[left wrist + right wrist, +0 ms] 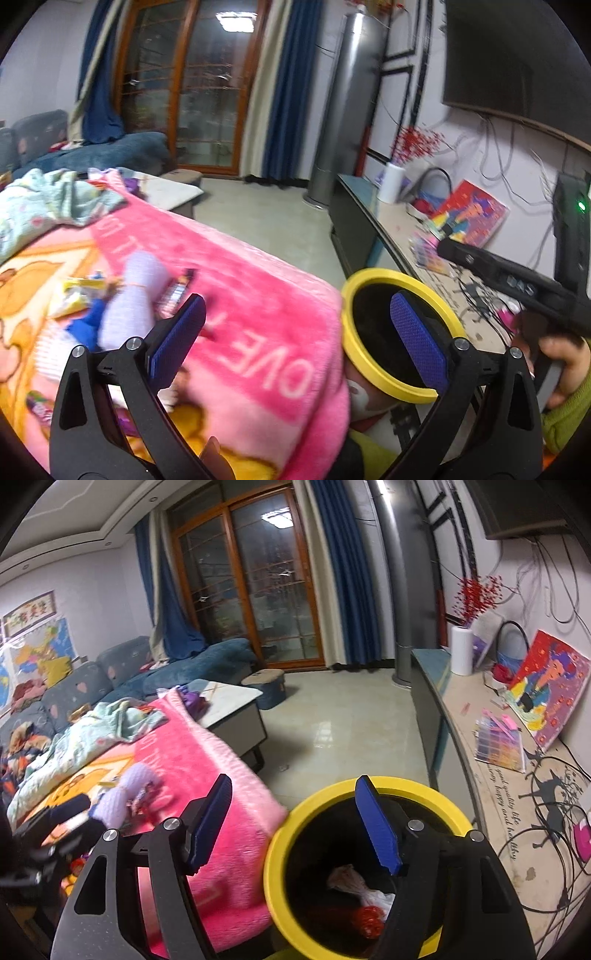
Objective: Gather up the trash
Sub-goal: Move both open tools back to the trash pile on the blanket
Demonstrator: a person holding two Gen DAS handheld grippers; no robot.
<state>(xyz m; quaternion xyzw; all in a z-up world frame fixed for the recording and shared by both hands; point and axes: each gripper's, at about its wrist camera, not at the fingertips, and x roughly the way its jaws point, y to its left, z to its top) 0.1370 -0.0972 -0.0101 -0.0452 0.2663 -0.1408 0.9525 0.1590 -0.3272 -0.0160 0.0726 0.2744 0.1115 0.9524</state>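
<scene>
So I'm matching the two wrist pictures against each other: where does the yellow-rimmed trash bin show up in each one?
Left wrist: the yellow-rimmed trash bin sits lower right of centre, beside the pink blanket's edge, partly behind the left gripper's right finger.
Right wrist: the bin fills the bottom centre, seen from above with trash inside, under the right gripper.
Shared landmark: the white paper roll on the side counter.

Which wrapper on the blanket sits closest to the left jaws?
The dark purple wrapper, just beyond the left gripper, right of the lilac knit item. The yellow wrapper lies farther left.
</scene>
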